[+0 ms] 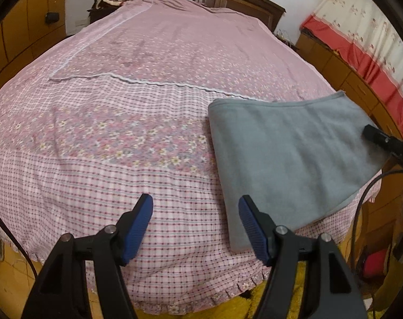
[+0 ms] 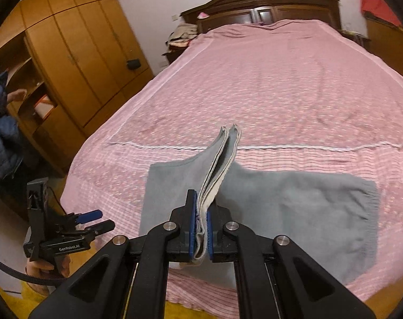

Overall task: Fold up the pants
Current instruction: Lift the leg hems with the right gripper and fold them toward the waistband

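Left gripper point(image 1: 195, 204) hangs with its blue-padded fingers point(image 1: 139, 223) spread wide, nothing between them. Right gripper point(image 2: 201, 212) is pinched tight on a raised edge of the pants point(image 2: 294, 212). A hand point(image 2: 46, 264) grips the left tool's handle from below.

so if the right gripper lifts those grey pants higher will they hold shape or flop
Probably flop: the grey pants already curve and sag from the right gripper. The fabric looks thick and fleecy, so likely grippy, not slippery. The pinched layers gape, so they may separate.
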Tool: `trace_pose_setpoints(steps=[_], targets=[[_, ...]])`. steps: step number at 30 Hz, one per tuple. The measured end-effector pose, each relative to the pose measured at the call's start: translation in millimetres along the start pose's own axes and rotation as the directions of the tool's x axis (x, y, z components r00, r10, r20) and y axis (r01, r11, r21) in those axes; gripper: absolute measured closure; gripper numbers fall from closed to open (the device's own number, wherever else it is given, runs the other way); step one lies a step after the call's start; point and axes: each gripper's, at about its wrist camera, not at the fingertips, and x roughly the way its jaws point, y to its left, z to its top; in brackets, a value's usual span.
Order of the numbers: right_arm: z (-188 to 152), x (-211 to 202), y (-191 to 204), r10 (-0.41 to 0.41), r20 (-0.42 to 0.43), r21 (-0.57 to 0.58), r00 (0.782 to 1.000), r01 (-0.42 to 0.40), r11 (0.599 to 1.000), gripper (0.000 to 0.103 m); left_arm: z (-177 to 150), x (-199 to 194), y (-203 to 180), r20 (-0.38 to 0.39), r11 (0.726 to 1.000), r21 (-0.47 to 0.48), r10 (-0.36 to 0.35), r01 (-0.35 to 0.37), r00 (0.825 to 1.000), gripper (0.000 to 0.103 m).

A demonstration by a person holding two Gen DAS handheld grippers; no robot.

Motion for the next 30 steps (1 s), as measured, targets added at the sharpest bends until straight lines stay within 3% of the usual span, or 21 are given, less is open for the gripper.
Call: trace_pose_setpoints(steps=[16, 24, 30], targets=[[-10.3, -52.3, -92.4, -0.173, 0.05, 0.168, 0.984, 0.163, 0.972, 0.097, 16.8, 26.0, -54.6, -0.03, 0.991, 0.132, -0.025, 0.029, 0.999, 0.033], [-30.5, -27.0, -132.9, -0.25, -0.035, 0.217, 0.968, 0.252, 0.943, 0.097, 31.1, 56.5, -83.6, -0.062, 0.98, 0.191, -0.038, 0.049, 0.997, 0.033], [-45.9, -1.3, -153.7, -0.318, -0.122, 0.203, 0.94, 0.338, 0.919, 0.096, 36.2, 81.8, -96.8, -0.083, 0.979, 0.195, -0.037, 0.052, 0.996, 0.033]])
